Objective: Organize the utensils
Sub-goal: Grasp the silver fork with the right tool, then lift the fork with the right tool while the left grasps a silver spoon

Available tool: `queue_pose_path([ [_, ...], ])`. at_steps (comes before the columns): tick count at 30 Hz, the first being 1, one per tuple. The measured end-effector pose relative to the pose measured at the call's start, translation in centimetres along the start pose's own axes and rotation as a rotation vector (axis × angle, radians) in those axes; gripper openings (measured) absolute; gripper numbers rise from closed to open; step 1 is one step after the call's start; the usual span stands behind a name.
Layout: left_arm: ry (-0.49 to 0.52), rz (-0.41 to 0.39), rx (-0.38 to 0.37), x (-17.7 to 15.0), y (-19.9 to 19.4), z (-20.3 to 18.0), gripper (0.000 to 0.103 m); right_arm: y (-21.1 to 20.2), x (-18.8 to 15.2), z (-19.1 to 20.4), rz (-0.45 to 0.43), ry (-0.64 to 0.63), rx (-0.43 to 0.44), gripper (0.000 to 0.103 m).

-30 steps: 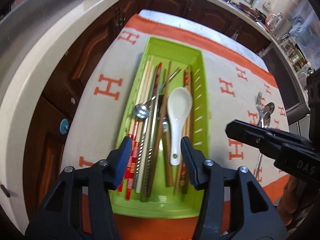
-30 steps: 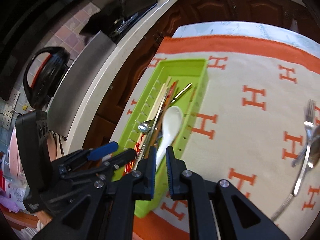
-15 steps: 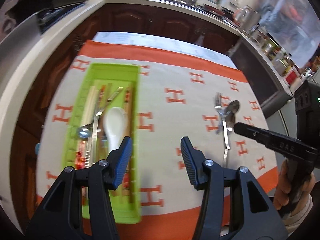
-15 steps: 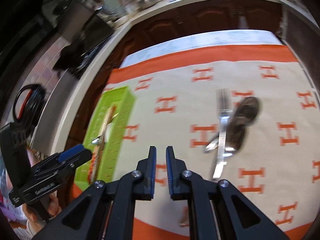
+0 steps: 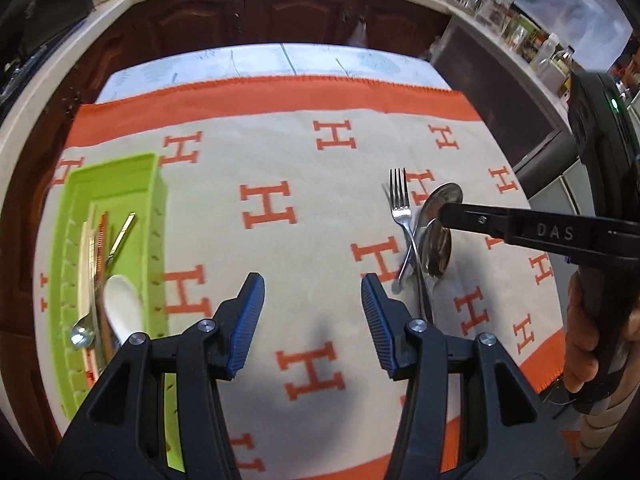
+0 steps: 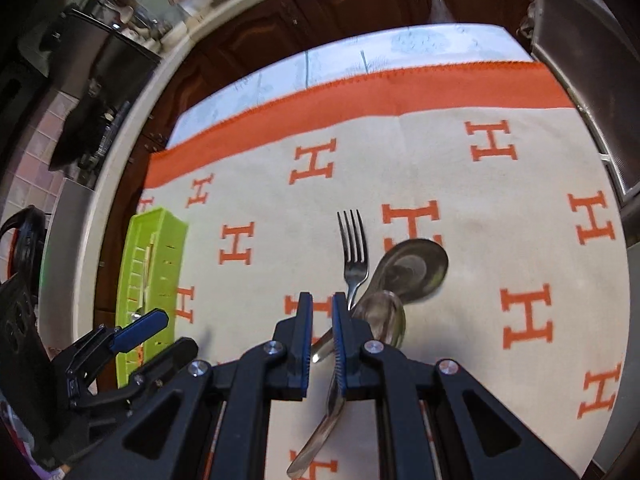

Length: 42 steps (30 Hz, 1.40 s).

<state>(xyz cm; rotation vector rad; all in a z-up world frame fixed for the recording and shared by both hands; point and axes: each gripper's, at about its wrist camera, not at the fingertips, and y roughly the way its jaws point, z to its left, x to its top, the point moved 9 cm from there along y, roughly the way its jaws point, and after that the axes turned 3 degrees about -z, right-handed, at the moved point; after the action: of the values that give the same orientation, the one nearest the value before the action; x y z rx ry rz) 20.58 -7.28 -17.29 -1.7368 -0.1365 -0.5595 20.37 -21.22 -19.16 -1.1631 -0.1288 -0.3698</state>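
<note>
We had swung both tongs from the green tray [image 5: 154,216] to the loose fork [image 6: 352,256] and spoons [image 6: 412,270] on the desk: left tongs [image 5: 312,312] released, right tongs [image 6: 319,340] nearly clenched, empty, so fetching came next.

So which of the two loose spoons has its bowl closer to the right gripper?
The smaller spoon; its bowl sits just beyond the right gripper, nearer than the larger spoon.

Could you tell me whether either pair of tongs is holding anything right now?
Nothing is held. The left tongs are wide open above the cloth; the right tongs are nearly closed but empty, hovering above the fork and spoons.
</note>
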Motion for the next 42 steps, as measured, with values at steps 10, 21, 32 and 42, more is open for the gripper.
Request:
queue_pose_path([
  [10, -0.028, 0.045, 0.001, 0.5, 3.4, 0.8, 0.047, 4.5, -0.3, -0.7, 0.154, -0.016, -0.116, 0.01],
  [21, -0.08, 0.063, -0.011, 0.0, 4.3, 2.6, 0.047, 6.0, -0.5, -0.7, 0.219, -0.089, -0.261, 0.01],
  [32, -0.099, 0.078, -0.018, -0.8, 4.5, 2.9, 0.047, 5.8, -1.5, 1.0, 0.149, -0.173, -0.255, 0.005],
  [42, -0.024, 0.07, -0.013, -0.4, 4.1, 0.6, 0.047, 1.2, -3.2, 0.7, 0.061, -0.024, -0.008, 0.005],
])
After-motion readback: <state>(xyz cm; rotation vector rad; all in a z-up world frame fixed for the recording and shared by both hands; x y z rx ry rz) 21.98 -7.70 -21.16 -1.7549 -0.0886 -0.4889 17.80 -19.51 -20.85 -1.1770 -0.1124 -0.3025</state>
